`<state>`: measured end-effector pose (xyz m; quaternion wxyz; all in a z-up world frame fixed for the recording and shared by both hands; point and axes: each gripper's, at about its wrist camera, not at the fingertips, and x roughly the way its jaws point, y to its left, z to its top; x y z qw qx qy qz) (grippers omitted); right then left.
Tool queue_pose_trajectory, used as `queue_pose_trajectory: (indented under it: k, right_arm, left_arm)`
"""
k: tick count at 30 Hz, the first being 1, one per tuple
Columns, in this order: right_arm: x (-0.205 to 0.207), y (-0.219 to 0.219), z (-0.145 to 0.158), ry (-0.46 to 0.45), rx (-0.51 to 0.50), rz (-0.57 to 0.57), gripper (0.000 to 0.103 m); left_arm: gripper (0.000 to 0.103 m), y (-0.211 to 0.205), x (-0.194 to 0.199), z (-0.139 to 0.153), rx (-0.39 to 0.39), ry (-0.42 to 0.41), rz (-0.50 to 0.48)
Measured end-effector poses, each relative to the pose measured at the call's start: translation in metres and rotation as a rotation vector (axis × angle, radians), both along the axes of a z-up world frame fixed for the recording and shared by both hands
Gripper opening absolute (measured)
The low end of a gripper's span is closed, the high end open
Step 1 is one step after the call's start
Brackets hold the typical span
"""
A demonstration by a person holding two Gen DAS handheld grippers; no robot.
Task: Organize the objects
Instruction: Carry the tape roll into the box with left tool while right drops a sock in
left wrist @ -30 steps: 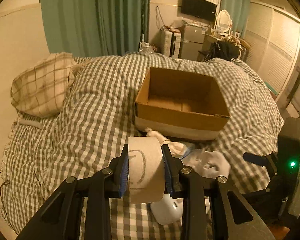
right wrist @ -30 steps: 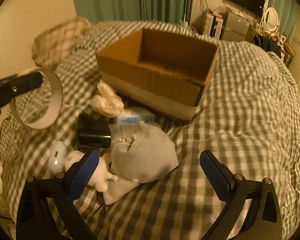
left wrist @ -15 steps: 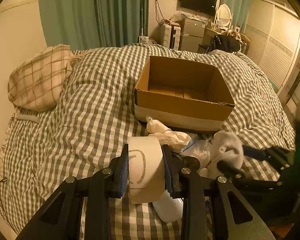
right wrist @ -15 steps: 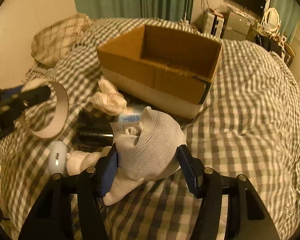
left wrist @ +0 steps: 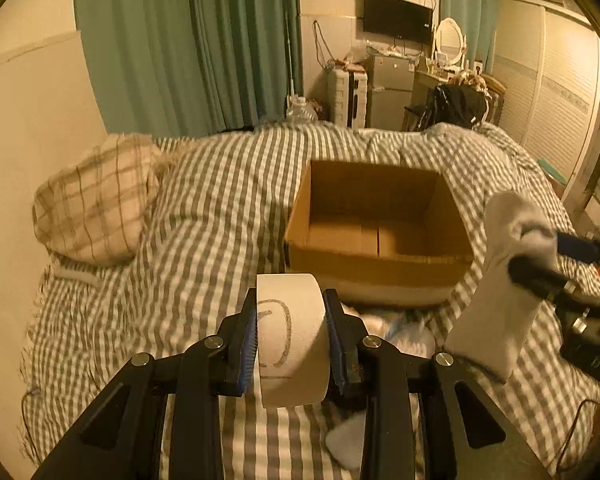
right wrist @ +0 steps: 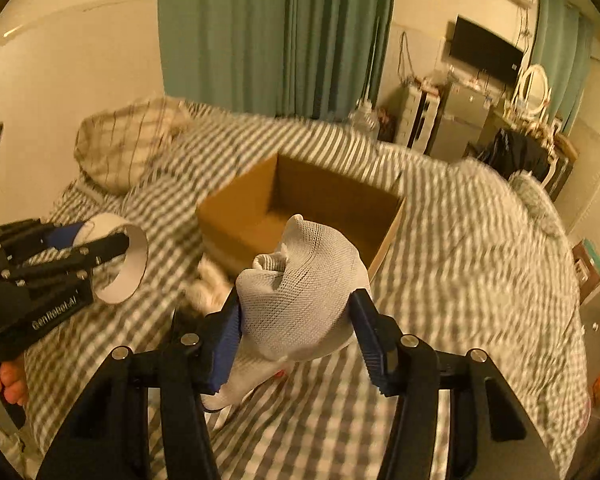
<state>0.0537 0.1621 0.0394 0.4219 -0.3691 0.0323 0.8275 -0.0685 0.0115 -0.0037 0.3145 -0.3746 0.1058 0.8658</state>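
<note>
Carry step: left gripper (left wrist: 291,338) clamped on tape roll (left wrist: 290,336), right gripper (right wrist: 296,320) clamped on white sock (right wrist: 300,292), both aloft short of the cardboard box (left wrist: 380,236) at mid-bed; next, probably reach over its near rim and release.

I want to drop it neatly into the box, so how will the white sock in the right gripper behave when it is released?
Probably floppy: the white sock droops limp below the right gripper. It looks light, so it may land crumpled in the cardboard box. Its mesh knit might snag on the fingers.
</note>
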Motion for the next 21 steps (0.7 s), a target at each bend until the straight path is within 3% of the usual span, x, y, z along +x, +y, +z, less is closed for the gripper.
queue_pose_trajectory:
  k: [8,21]
  right_arm:
    - [-0.021,0.041,0.049,0.047,0.061,0.005,0.052]
    - [-0.061,0.153,0.028,0.000,0.009,-0.016,0.052]
  left_arm:
    - [0.031,0.031,-0.044,0.019,-0.014,0.058,0.018]
    - [0.031,0.112,-0.135,0.017,-0.041,0.098,-0.036]
